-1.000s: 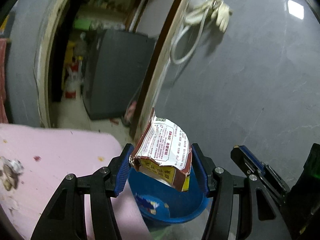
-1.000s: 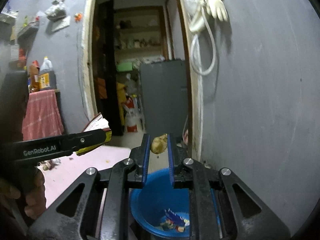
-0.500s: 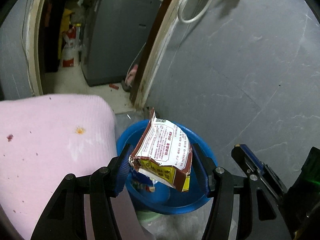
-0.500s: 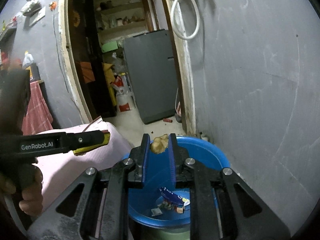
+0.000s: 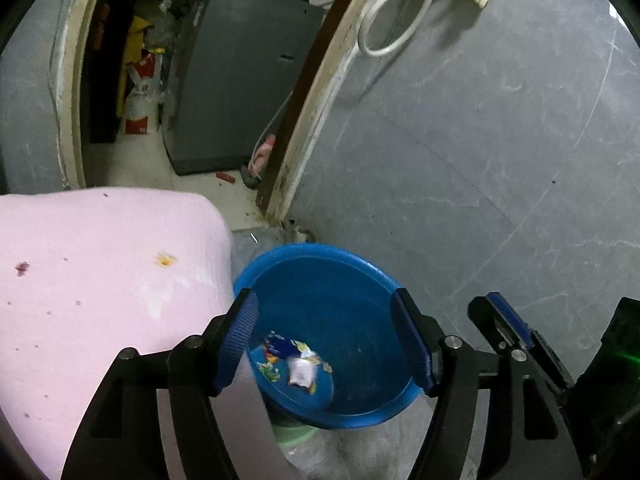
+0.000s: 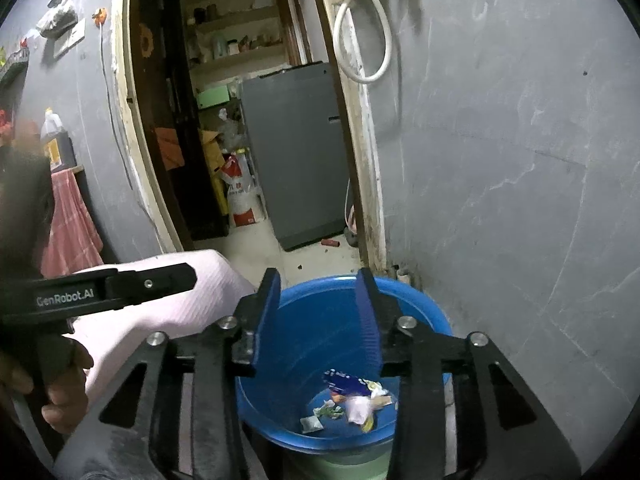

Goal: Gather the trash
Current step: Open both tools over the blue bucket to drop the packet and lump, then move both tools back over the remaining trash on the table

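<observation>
While both views look down on the blue basin, the risks read as follows.

Left wrist view: left gripper (image 5: 326, 338) hangs above the basin (image 5: 360, 280), jaws wide and opening, nothing between them; scraps of trash (image 5: 294, 364) lie on the basin floor.

Right wrist view: right gripper (image 6: 318, 316) is also over the basin, jaws part open and opening, empty.

Risk: the basin sits tilted beside the pink table (image 5: 100, 264); a knock from either gripper could probably tip it and spill the trash.

Basin (image 5: 360, 268) beside the counter's (image 5: 100, 260) right corner, against the wall (image 5: 480, 160); scraps (image 6: 352, 400) inside; doorway (image 6: 240, 120) behind.
</observation>
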Demonstrator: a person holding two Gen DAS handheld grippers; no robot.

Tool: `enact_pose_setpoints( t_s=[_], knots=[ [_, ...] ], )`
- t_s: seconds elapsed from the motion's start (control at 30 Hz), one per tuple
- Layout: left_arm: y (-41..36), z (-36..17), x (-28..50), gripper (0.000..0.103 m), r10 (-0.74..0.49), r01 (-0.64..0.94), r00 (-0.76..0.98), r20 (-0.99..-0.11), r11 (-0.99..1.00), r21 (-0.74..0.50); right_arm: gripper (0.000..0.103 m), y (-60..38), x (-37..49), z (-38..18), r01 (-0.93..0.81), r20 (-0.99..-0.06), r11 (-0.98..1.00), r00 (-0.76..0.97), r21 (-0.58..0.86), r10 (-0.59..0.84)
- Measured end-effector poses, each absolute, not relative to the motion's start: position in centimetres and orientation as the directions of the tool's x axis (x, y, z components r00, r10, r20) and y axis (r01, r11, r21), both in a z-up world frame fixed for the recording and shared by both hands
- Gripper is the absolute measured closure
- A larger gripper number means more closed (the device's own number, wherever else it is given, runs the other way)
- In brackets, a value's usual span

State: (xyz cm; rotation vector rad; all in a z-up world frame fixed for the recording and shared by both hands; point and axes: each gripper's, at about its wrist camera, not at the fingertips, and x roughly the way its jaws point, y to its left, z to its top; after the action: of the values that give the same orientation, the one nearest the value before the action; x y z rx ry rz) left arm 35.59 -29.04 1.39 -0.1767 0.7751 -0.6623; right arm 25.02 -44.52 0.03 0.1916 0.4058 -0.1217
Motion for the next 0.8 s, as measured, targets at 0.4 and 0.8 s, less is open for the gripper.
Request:
enact_pose_setpoints(
  t_s=[0.4, 0.8],
  knots=[
    [-21.4, 6.9, 32.3, 0.009, -0.548, 0.443, 0.716, -0.432, 0.835, -0.326, 0.02, -41.4, 22.0, 5.8, 0.116, -0.243, 0.983, 0.967, 0.145, -0.079],
    [-12.0, 11.4, 27.9, 0.002, -0.392, 0.327, 0.875, -0.286, 0.912, -0.248, 0.0, -34.7, 20.8, 10.0, -0.019, -0.109, 0.993, 0.993, 0.116, 0.032]
  ],
)
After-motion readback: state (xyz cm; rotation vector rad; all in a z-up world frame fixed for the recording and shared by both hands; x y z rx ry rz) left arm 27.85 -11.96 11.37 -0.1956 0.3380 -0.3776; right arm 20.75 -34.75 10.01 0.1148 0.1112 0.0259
